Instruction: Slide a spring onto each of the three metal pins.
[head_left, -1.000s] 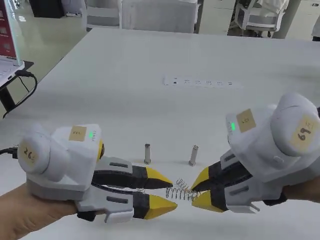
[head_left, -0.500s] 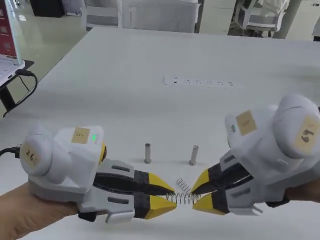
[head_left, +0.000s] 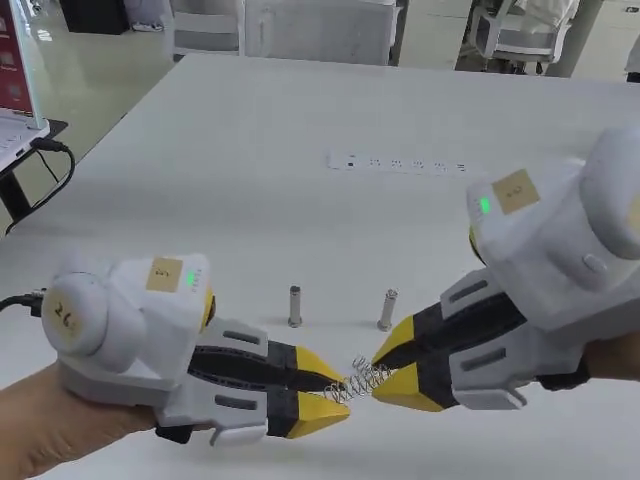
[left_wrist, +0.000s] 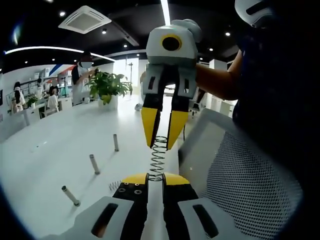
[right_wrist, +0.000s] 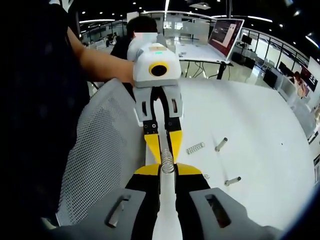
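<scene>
0/3 done: all three pins bare, left gripper and right gripper jaws both pinched on one spring, spare spring on table.

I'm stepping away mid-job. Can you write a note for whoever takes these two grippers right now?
Left gripper: shut on one end of a spring.
Right gripper: shut on the other end, so the spring spans the two.
Things: far pin, middle pin and near pin stand on the table, all bare. A spare spring lies beside them.
Done: no pin carries a spring.
Left: let one gripper release, slide the held spring onto a pin, then fit the other two pins.
</scene>
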